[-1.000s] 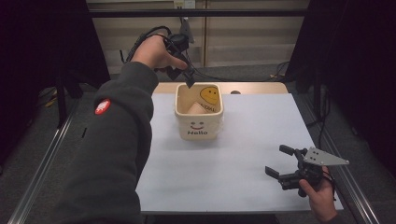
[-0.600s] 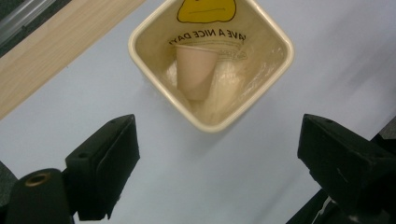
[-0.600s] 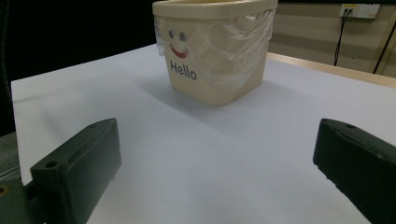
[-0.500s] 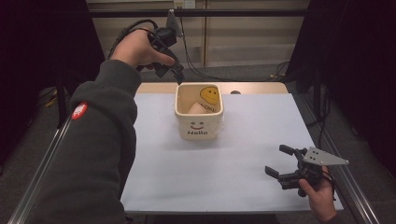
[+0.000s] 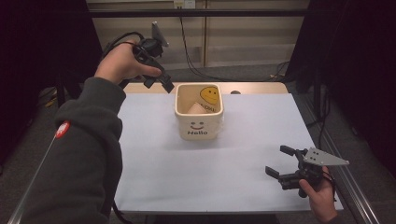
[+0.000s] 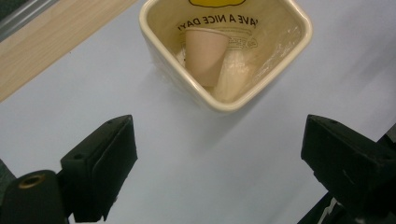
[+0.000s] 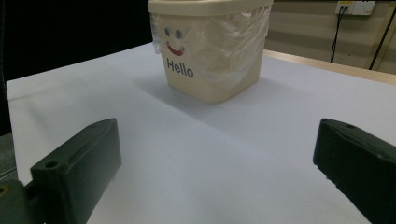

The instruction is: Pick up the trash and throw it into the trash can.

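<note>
Cream square bin (image 5: pixel 198 122) with a smiley face and the word "Hello" on its front stands on the white table cover (image 5: pixel 187 172), toward the far middle of the table. From the high view, a yellow smiley shows on its inner back wall and a tan paper cup (image 5: pixel 195 108) lies inside. The left gripper view looks down into the bin (image 6: pixel 261 88) and adds what the high view cannot: the cup (image 6: pixel 205 58) rests tilted against one wall, below printed words reading "HAVE A NICE DAY". The right gripper view shows the outside instead, where a clear plastic liner (image 7: pixel 224 39) is folded over the bin's side. The left gripper (image 5: pixel 161 81) hangs in the air just left of the bin's far corner, jaws spread apart and holding nothing. The right gripper (image 5: pixel 280 163) sits low near the table's near right corner, well apart from the bin, jaws likewise wide and holding nothing.
</note>
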Tool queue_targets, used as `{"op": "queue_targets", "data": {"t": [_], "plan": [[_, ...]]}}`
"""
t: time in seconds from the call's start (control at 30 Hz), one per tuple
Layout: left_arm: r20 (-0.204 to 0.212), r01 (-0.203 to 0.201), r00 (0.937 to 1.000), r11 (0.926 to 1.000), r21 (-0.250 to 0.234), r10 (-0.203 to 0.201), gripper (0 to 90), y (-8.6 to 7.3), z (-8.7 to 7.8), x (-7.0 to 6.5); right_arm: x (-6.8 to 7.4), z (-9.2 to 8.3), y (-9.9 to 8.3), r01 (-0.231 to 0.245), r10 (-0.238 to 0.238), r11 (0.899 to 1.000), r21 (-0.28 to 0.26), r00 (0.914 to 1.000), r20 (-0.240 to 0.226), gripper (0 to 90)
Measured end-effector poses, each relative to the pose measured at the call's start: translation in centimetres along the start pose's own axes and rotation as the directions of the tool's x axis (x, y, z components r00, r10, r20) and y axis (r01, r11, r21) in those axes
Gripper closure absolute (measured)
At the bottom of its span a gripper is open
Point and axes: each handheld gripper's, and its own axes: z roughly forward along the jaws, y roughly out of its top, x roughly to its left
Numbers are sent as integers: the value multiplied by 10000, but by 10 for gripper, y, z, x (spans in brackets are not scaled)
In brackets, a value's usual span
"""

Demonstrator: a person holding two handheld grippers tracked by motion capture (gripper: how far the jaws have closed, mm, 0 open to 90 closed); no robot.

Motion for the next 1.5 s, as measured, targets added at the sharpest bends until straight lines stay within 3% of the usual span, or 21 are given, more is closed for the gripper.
{"op": "queue_targets", "data": {"t": [0.13,0.23,0.33,0.47,0.73,0.8,0.83,0.87,0.93,1.0,1.03,1.07,1.17,1.23,1.27,1.4,1.5], "plan": [[-65,107,9999,9996,-250,-109,97,-13,0,1,1,1,0,1,-1,10000,28,10000,-30,5],[134,-5,9999,9998,-206,8,97,-26,1,3,2,2,0,97,-96,9999,82,9999,-55,7],[168,147,9998,9992,-371,-141,95,-40,8,3,3,2,1,78,-77,9999,68,10000,-37,6],[380,4,9993,9988,-490,15,91,-56,18,6,4,4,2,213,-212,9997,72,9997,-132,6],[765,-182,9967,9927,-1194,275,73,-82,36,8,4,2,2,153,-152,9998,90,9998,-98,6],[900,-186,9954,9881,-1530,327,70,-91,40,7,4,2,1,169,-169,9998,72,9998,-110,6],[930,7,9955,9836,-1803,164,68,-94,43,5,4,1,1,171,-171,9998,70,9998,-90,6],[820,-273,9957,9828,-1826,429,67,-98,45,6,4,1,1,180,-179,9998,69,9998,-84,6],[792,-297,9958,9780,-2066,470,62,-105,49,4,3,0,1,186,-186,9998,25,9998,-5,6],[1048,51,9942,9674,-2532,222,60,-113,56,0,3,-1,1,154,-154,9999,46,9999,-34,6],[1007,-252,9936,9684,-2482,517,59,-117,58,0,3,-1,1,123,-123,9999,44,9999,-11,6],[987,-310,9935,9680,-2489,572,58,-121,61,-1,3,-2,1,174,-174,9998,30,9998,-13,6],[1058,-76,9936,9593,-2823,390,53,-133,72,-7,3,-2,1,163,-163,9999,47,9999,13,6],[1172,-322,9908,9591,-2812,677,47,-142,76,-6,3,-3,1,123,-123,9999,59,9999,-19,6],[1169,-123,9919,9529,-3030,500,43,-145,80,-9,3,-3,1,121,-121,9999,64,9999,-17,6],[1221,-31,9913,9367,-3502,489,41,-160,87,-8,3,-3,1,131,-131,9999,28,9999,14,6],[1089,144,9936,9187,-3948,312,43,-170,92,-9,3,-2,1,151,-151,9999,39,9999,-39,6]]}}
